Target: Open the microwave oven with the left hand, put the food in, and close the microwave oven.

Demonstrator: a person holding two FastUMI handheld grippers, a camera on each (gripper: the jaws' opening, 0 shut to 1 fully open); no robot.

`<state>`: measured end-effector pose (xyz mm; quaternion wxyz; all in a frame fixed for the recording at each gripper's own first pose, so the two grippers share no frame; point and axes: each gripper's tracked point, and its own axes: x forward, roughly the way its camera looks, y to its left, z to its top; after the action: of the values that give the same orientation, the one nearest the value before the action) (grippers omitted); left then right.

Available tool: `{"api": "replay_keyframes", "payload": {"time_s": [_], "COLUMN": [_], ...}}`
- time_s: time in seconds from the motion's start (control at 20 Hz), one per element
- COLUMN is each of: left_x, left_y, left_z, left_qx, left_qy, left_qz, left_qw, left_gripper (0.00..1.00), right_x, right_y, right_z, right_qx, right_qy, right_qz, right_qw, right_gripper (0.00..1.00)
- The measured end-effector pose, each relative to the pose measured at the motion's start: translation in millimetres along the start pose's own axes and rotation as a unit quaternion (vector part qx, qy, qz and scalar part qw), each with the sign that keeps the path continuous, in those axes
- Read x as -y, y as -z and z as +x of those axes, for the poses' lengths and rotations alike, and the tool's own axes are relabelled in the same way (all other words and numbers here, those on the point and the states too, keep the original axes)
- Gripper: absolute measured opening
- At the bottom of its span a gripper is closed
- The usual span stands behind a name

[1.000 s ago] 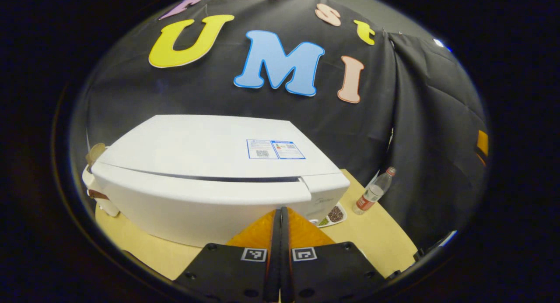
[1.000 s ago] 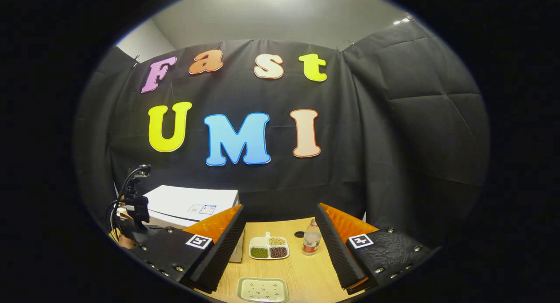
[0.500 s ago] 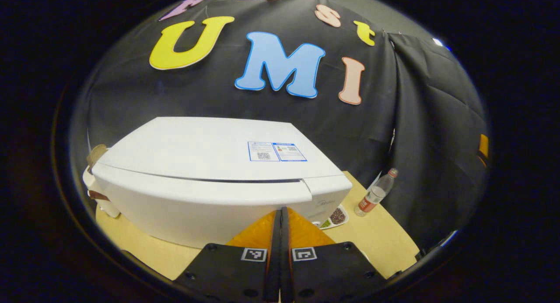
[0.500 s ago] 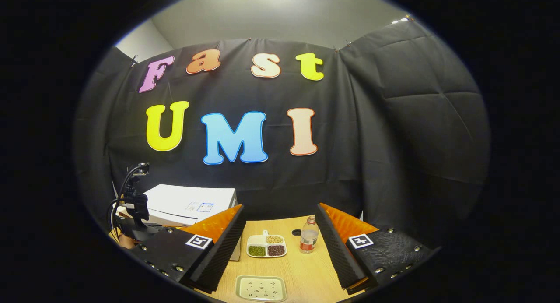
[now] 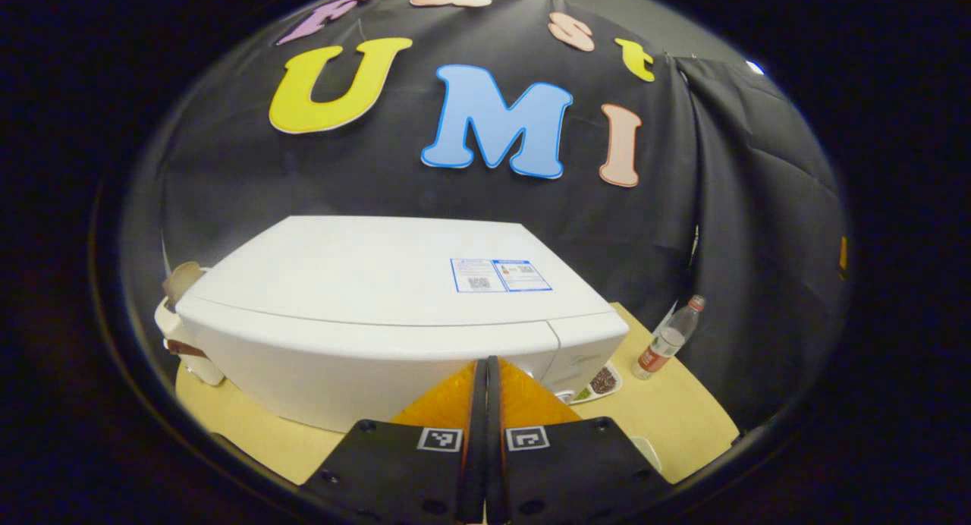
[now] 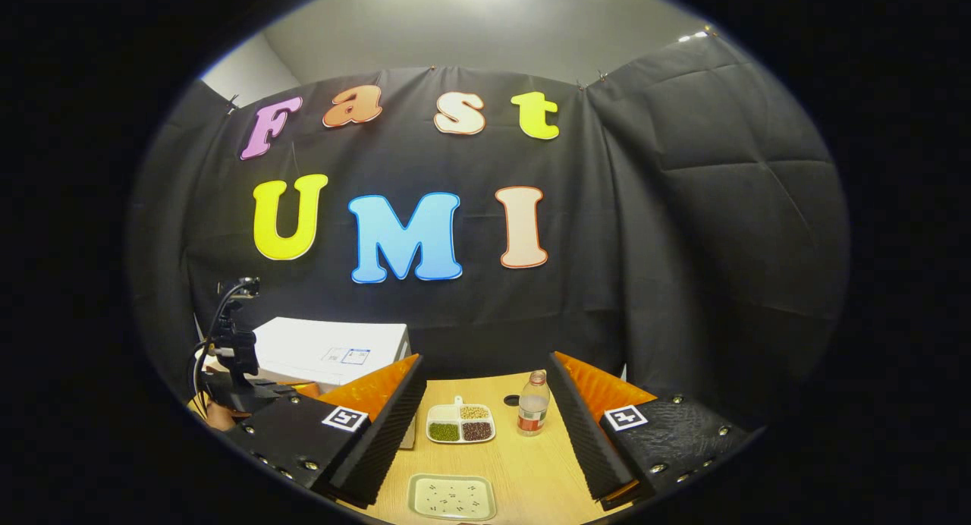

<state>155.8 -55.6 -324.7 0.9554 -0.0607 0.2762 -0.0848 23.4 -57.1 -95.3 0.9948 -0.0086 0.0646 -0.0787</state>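
Left gripper view: white microwave [image 5: 394,312] close up on the wooden table [image 5: 250,434], door shut, label on top. Left gripper [image 5: 486,403] fingers pressed together, holding nothing, tips right at the door's front edge; contact unclear. Right gripper view adds a near empty tray [image 6: 452,497], food dish [image 6: 460,423] with beans mid-table, bottle [image 6: 533,413] just right of it. Right gripper [image 6: 485,426] wide apart, empty, above table.

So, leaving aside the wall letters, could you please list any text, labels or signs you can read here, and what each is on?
Sticker on the white microwave oven: print and codes too small to read.
Faint mark on its front corner: blurred.
Red label on the clear plastic bottle: unreadable.
Square black-and-white markers on both grippers: patterns, no words.
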Motion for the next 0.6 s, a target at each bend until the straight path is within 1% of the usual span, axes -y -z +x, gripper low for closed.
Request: {"api": "replay_keyframes", "payload": {"time_s": [0.15, 0.2, 0.3, 0.35, 0.45, 0.55, 0.6], "left_x": [-4, -9, -17, -22, -38, -41, -45], "left_y": [-35, -51, -84, -101, -134, -165, -177], "left_z": [-42, -61, -100, -121, -163, -201, -217], "left_qx": [0.054, 0.075, 0.121, 0.144, 0.184, 0.225, 0.237], "left_qy": [-0.002, -0.009, -0.019, -0.025, -0.051, -0.053, -0.058], "left_qz": [0.006, 0.009, 0.01, 0.011, 0.021, 0.02, 0.019], "left_qw": [0.999, 0.997, 0.992, 0.989, 0.981, 0.973, 0.97], "left_gripper": [0.07, 0.07, 0.07, 0.25, 0.61, 0.97, 0.94], "right_x": [-8, -10, -20, -26, -39, -52, -58], "right_y": [-1, -3, -10, -13, -25, -37, -41], "right_z": [2, 4, 5, 6, 8, 9, 8], "right_qx": [0.001, 0.002, 0.003, 0.004, 0.01, 0.021, 0.024], "right_qy": [-0.012, -0.013, -0.028, -0.035, -0.049, -0.06, -0.063], "right_qz": [-0.009, -0.015, -0.012, -0.01, -0.003, -0.007, -0.009], "right_qw": [1.0, 1.0, 1.0, 0.999, 0.999, 0.998, 0.998], "right_gripper": [0.98, 0.98, 0.98, 0.97, 0.97, 0.98, 0.97]}}
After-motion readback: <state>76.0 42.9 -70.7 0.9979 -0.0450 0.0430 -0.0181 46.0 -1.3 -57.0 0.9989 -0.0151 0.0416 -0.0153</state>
